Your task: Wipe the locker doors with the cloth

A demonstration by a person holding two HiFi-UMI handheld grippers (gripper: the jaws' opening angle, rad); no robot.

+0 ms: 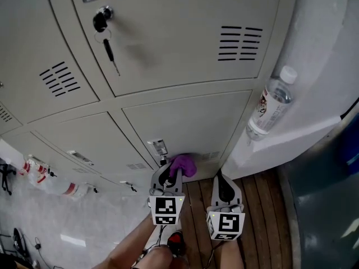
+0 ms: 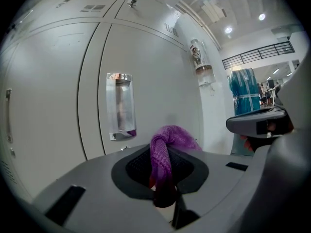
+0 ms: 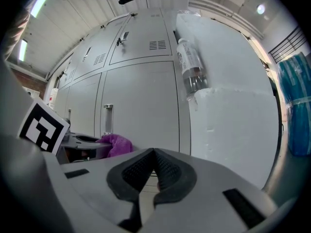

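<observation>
A purple cloth (image 1: 183,165) is bunched against the lower part of a grey locker door (image 1: 190,122), just below its handle plate (image 1: 159,148). My left gripper (image 1: 170,176) is shut on the cloth (image 2: 164,152), which sticks out between the black pads and touches the door (image 2: 150,76) ahead. My right gripper (image 1: 220,186) hangs beside it to the right, shut and holding nothing, its tip (image 3: 154,171) short of the door (image 3: 141,106). The cloth (image 3: 115,144) and the left gripper's marker cube show at the left in the right gripper view.
A plastic water bottle (image 1: 271,106) stands on a white ledge (image 1: 291,136) right of the lockers. A key (image 1: 110,52) hangs from the upper door's lock. A wooden slatted floor (image 1: 258,206) lies below. Bottles (image 1: 50,181) lie at the lower left.
</observation>
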